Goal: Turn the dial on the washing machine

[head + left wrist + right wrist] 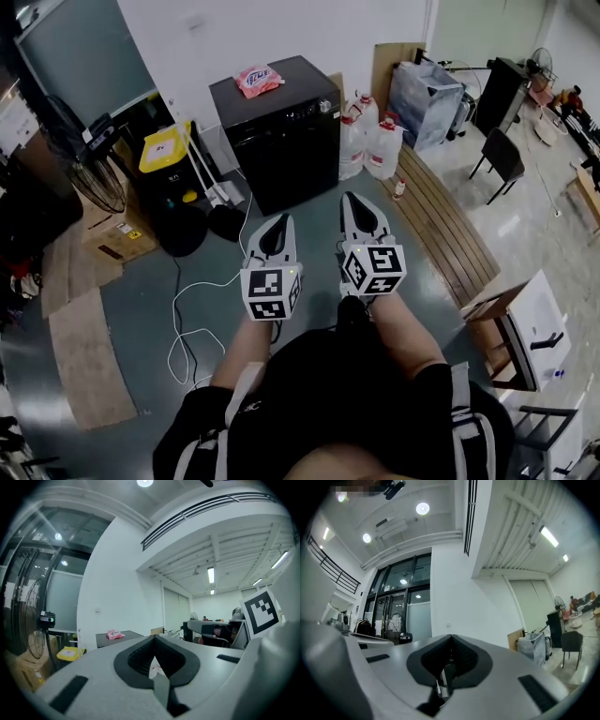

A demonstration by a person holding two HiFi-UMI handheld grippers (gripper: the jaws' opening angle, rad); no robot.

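The black washing machine point(281, 131) stands against the white wall ahead, and a small silver dial point(325, 106) shows at the right end of its top front panel. Both grippers are held low in front of me, well short of the machine and pointing toward it. The left gripper point(280, 220) is shut with nothing between its jaws. The right gripper point(353, 199) is shut too and holds nothing. In the left gripper view the machine's dark top point(123, 637) shows beyond the closed left gripper point(153, 638). In the right gripper view only the wall and glass doors show past the closed right gripper point(451, 637).
A pink packet point(256, 79) lies on the machine. Large water jugs point(371, 141) stand at its right, a yellow-lidded bin point(166, 152) and a fan point(92, 178) at its left. A white cable point(192, 314) trails over the floor. A slatted wooden bench point(441, 220) runs along the right.
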